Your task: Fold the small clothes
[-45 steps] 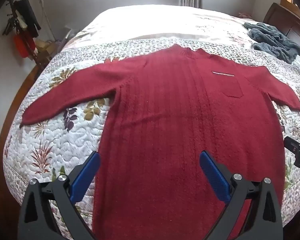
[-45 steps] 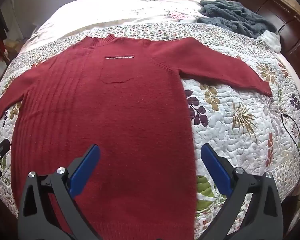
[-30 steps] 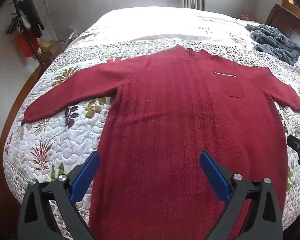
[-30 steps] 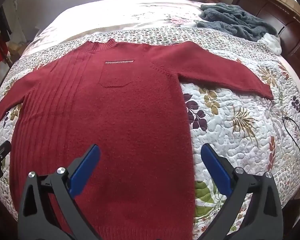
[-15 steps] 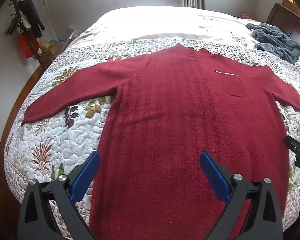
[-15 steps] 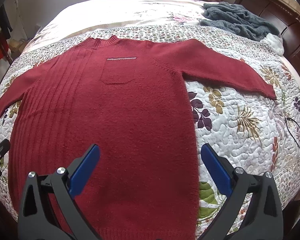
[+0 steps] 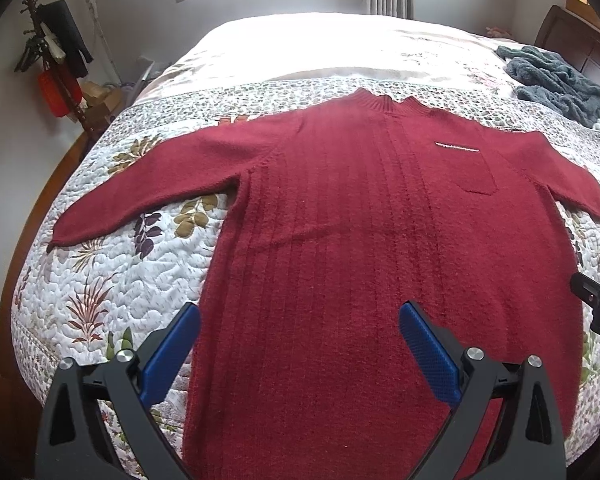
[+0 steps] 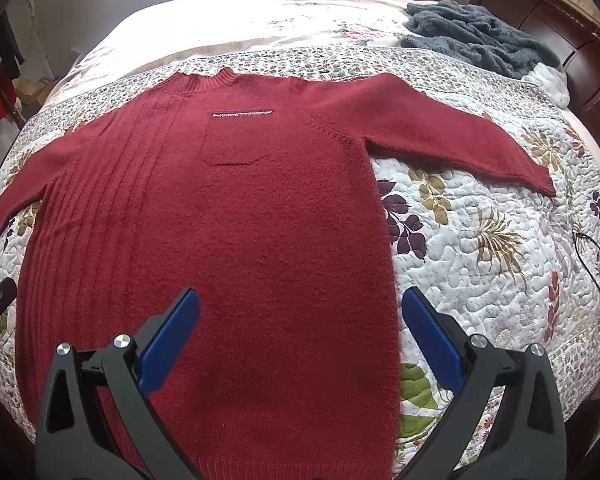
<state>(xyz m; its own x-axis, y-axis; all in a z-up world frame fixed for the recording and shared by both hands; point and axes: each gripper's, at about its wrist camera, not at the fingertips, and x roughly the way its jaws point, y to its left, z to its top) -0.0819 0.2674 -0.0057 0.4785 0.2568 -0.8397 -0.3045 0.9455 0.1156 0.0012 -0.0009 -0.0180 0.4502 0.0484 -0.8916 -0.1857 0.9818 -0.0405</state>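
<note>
A dark red knit sweater (image 7: pixel 380 232) (image 8: pixel 228 220) lies flat and face up on the bed, sleeves spread to both sides, with a chest pocket (image 8: pixel 236 140) under a thin silver trim. My left gripper (image 7: pixel 296 316) hovers open above its lower left part, blue pads wide apart and empty. Over the sweater's lower right part my right gripper (image 8: pixel 298 300) is open too, its right pad above the side edge. The right gripper's tip (image 7: pixel 596 300) shows at the left wrist view's right edge.
The floral quilt (image 8: pixel 480 248) covers the bed. A grey fleece garment (image 8: pixel 480 36) is bunched at the far right near the dark wooden headboard (image 8: pixel 560 32). A coat stand (image 7: pixel 56 60) with hanging clothes is by the left wall. A thin black cable (image 8: pixel 596 264) crosses the quilt's right edge.
Both views shifted only slightly, with small camera sways over the sweater. The sweater has not moved and both grippers stayed open.
</note>
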